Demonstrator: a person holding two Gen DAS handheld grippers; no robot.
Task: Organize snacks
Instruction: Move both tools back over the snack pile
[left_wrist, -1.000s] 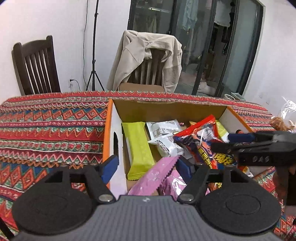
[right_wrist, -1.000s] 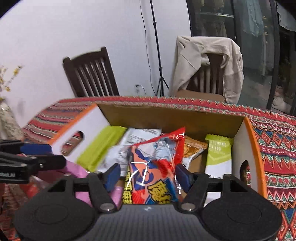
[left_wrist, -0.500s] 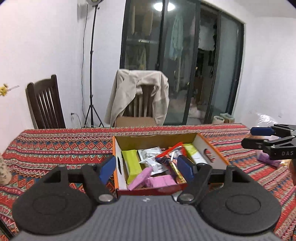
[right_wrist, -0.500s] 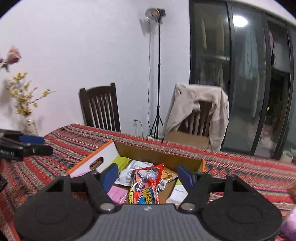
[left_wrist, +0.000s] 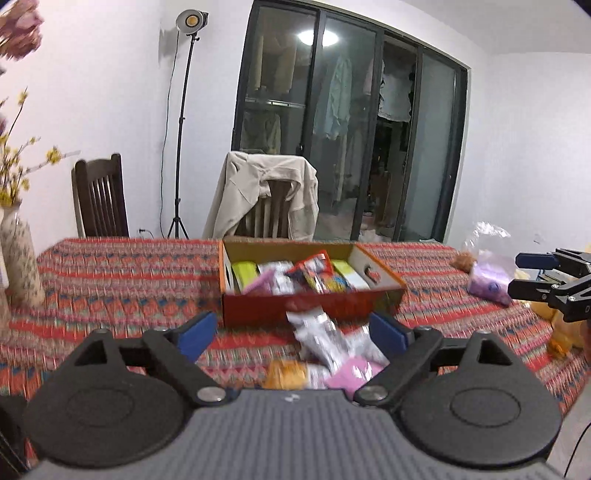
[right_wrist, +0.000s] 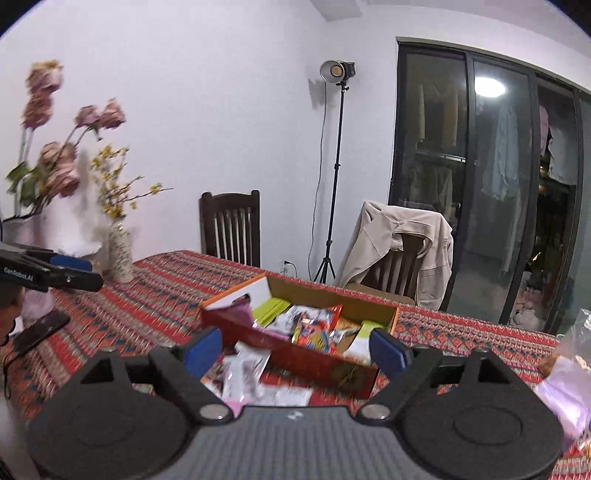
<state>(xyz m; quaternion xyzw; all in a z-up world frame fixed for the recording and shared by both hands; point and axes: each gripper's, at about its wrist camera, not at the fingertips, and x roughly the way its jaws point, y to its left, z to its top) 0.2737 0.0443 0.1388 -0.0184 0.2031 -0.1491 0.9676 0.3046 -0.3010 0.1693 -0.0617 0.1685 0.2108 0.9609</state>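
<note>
One phone (right_wrist: 40, 329), right wrist view only

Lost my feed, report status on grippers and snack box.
Left gripper and right gripper empty, jaws opening. Snack box part filled; loose packets on the tablecloth before it. Nothing in the way.

One box (left_wrist: 306, 308), two chairs (left_wrist: 99, 195), two vases (right_wrist: 121, 254).
</note>
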